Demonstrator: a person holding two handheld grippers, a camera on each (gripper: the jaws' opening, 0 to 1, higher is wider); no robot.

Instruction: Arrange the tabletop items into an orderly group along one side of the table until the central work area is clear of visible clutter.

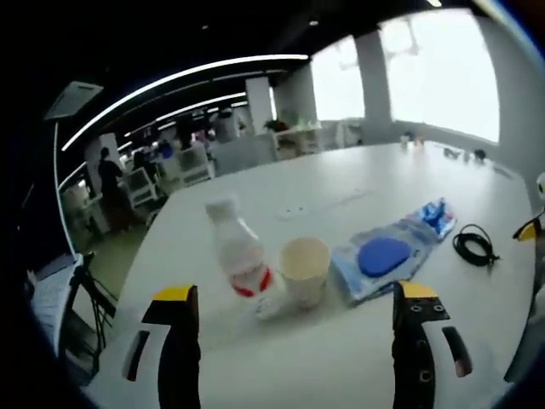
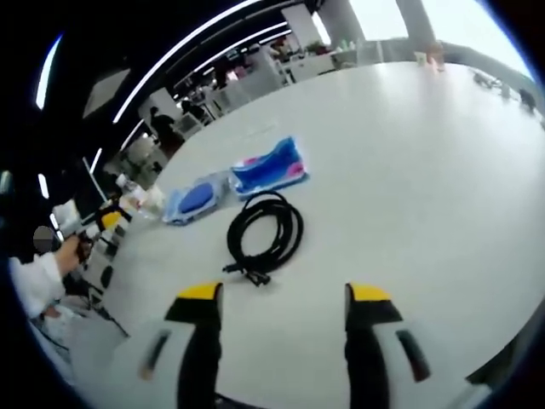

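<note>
White table (image 1: 341, 358) in an open office. Bottle (image 1: 239, 254) touching cup (image 1: 304, 269), blue packet (image 1: 382, 257) just right of cup, blue pouch (image 1: 433, 216) beyond, coiled cable (image 1: 474, 245) farther right. Left gripper (image 1: 298, 341) jaws spread wide, nothing held, near bottle/cup. Right gripper (image 2: 285, 336) also released, empty, just short of cable (image 2: 264, 232).

Bottle (image 1: 238, 256) label blurred, perhaps red print.
</note>
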